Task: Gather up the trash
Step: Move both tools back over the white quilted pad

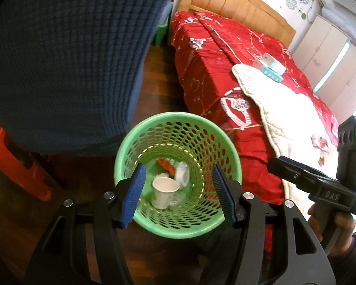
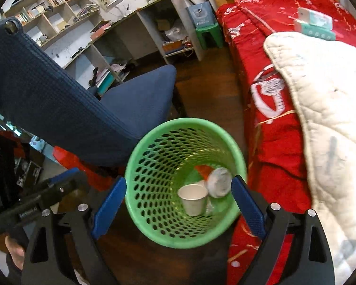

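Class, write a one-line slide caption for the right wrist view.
Open right gripper above a green basket holding a paper cup, beside a red bed.

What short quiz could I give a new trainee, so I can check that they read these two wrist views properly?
1. True or false: the white paper cup lies inside the green perforated plastic basket.
2. Multiple choice: the basket stands between (A) two shelves, (B) the blue fabric chair and the bed with the red patterned cover, (C) two stools.
3. Fill in: the left gripper and the right gripper both hang over the basket with jaws ____.

Key: 1 true; 2 B; 3 open, holding nothing.
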### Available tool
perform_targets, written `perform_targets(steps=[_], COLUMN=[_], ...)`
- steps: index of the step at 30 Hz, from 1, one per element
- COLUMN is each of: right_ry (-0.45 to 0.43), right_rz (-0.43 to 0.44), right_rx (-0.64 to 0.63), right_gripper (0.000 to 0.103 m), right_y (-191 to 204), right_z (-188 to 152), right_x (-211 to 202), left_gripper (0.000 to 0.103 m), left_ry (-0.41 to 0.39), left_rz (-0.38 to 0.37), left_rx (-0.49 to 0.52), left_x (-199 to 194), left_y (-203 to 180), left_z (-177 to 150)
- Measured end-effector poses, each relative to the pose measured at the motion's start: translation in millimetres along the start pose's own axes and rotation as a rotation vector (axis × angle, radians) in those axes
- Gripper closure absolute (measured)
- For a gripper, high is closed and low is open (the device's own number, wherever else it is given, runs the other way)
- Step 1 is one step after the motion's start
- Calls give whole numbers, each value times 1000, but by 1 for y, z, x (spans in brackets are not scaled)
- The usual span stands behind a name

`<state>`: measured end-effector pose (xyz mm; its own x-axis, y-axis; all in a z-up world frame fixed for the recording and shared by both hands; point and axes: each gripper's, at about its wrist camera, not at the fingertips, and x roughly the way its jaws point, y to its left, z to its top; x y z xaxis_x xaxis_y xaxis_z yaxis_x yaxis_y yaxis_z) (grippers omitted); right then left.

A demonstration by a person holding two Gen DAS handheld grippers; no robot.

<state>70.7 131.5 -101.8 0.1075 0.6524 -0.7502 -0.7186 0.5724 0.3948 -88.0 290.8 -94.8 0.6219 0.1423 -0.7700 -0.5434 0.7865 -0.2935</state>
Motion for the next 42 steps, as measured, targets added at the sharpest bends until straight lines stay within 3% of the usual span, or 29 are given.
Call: perform_targets(steps=[8, 16, 27, 36, 42], right_ry=[-62, -133, -238, -321, -331], right_rz=[-63, -180, -363, -407, -381], right_rx=[56, 131, 298, 476, 565], right_gripper=[16, 17, 22, 25, 25], right_y=[-40, -97, -210, -313, -373], right_z=[-9, -19, -36, -44, -38], right_x=[-49, -104, -193, -262, -280], left_gripper=[45, 44, 44, 44, 44], left_ry=[6, 27, 71, 110, 132], left_rz=[-40, -89, -143, -182, -198], left_rx=[44, 108, 202, 272, 310], left_x=[5, 17, 39, 61, 76], left_y=[-30, -73, -136, -191, -221], left_z=[3, 5, 7, 4, 2])
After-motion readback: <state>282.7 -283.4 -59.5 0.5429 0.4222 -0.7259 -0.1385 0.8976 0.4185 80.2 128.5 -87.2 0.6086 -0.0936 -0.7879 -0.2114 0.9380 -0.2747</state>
